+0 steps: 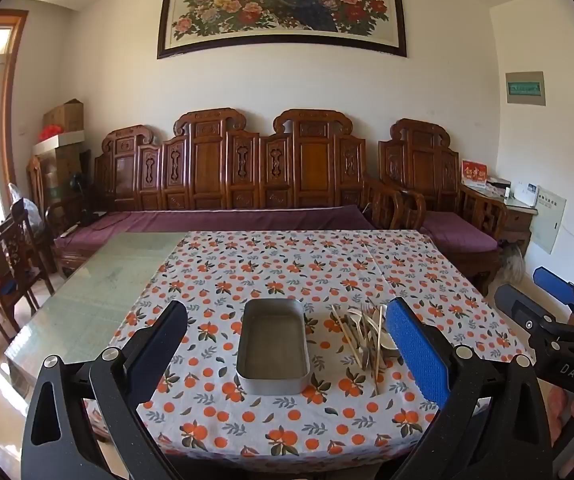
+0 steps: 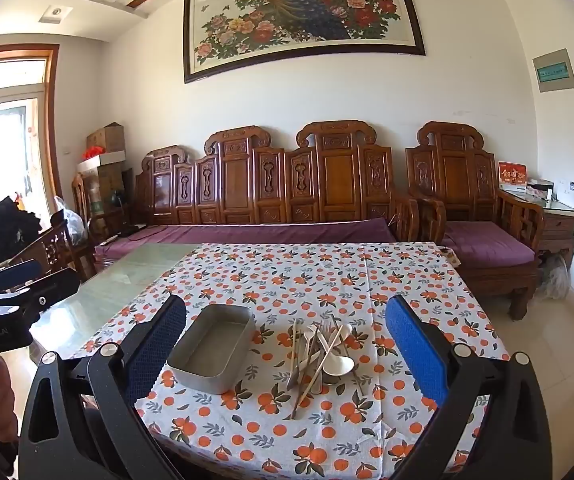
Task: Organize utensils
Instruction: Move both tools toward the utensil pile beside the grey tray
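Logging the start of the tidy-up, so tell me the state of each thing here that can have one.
Metal tray: empty, upright on the tablecloth.
Utensil pile: jumbled, beside the tray, outside it.
Left tool: open, holding nothing.
Right tool: open, holding nothing.

Both wrist views facing shared table (image 1: 247, 264)

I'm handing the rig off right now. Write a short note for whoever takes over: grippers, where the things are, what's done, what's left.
Left hand-held gripper: open, empty, held above the near table edge.
Right hand-held gripper: open, empty, likewise.
Rectangular grey metal tray: on the orange-print tablecloth, nothing in it.
Pile of mixed utensils (metal cutlery, white spoons, wooden chopsticks): heaped just right of the tray, untouched.
Done: nothing yet.
Left: move every utensil from the pile into the tray, probably with the right gripper, which is nearer.
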A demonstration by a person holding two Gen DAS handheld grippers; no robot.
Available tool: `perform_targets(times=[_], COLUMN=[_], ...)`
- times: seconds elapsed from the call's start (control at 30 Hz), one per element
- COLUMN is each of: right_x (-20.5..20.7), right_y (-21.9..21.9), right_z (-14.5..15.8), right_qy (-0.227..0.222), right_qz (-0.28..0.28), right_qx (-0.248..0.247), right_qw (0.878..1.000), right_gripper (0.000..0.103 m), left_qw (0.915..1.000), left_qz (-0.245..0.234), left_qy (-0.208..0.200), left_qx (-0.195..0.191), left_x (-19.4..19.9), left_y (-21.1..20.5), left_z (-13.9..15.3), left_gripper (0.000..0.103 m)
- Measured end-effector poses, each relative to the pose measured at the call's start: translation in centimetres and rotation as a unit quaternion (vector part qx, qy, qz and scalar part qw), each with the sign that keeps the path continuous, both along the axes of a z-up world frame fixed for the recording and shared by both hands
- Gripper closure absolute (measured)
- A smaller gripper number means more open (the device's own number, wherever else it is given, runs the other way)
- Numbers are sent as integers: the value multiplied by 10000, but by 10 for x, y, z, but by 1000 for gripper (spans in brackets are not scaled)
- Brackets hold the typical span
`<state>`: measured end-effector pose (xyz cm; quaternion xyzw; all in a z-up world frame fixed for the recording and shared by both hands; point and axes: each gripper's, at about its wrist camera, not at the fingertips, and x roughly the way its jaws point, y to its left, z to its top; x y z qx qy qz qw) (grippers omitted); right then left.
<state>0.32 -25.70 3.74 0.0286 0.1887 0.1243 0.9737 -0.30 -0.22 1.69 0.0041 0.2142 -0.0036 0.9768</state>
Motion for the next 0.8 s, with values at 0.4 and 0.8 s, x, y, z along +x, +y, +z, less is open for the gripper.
perform_targets(times=[0.4,0.8], right_x=[-1,4], right_y=[-1,-2], right_z=[1,-2], right_qy=[-12,60], right_qz=[-1,-19], right_qx=[22,5], right_qw=[10000,10000], right_gripper=[3,3], left_qw=[10000,10000], left_qz=[-26,-43], left_qy=[-26,41], left_qx=[1,4], left_x=[-1,-2], left_y=[-6,-7], left_z=[4,-1], left_gripper=[7,7])
